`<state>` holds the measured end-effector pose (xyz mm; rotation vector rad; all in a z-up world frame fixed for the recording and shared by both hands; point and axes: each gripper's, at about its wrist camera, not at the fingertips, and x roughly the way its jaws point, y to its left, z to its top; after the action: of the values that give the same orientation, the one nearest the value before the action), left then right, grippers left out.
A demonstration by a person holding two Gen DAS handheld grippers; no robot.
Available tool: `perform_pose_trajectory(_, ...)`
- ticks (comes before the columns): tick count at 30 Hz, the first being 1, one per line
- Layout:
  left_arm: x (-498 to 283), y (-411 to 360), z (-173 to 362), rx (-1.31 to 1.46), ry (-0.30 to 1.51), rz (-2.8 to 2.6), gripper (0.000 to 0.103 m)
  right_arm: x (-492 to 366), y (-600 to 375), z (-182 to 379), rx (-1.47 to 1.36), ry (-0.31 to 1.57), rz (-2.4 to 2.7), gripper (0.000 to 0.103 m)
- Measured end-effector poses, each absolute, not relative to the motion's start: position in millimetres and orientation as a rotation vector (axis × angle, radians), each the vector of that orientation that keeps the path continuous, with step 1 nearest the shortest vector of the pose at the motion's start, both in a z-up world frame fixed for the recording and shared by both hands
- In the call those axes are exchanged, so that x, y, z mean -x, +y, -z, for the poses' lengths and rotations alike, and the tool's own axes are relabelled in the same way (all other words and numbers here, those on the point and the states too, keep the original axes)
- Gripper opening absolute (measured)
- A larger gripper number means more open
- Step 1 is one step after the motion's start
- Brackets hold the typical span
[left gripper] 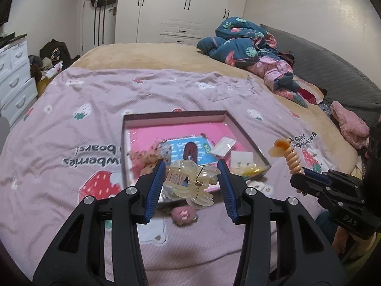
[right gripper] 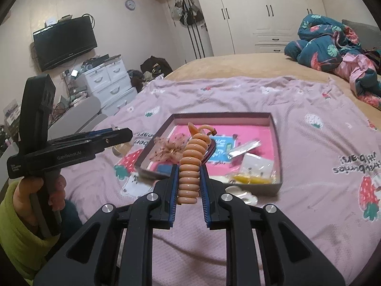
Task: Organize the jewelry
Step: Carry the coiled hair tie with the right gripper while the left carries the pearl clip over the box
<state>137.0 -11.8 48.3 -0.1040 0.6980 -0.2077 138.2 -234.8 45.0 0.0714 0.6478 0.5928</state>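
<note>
Both grippers [left gripper: 191, 181] [right gripper: 189, 186] are black plastic with ribbed blue pads [left gripper: 157, 186] inside the jaws, silver screws behind them, a yellow-green sleeve [right gripper: 16, 217] further back.
</note>
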Motion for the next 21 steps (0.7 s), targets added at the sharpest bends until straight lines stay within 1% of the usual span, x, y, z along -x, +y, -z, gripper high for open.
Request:
perform_pose_trajectory(12,-166,-20,-45,0.104,0.713,0.215,0.036,-169,-251,-65,-0.064,0.598,-0.545,0.017)
perform_pose_trajectory(18,-183,-21,-34,0.095,0.739,0.195,0.036,-193,-252,-61,-0.058,0.611,-0.529,0.017)
perform_pose_trajectory(21,-197,-21,-23,0.085,0.765,0.178,0.036,-211,-249,-49,-0.033,0.632,-0.505,0.017)
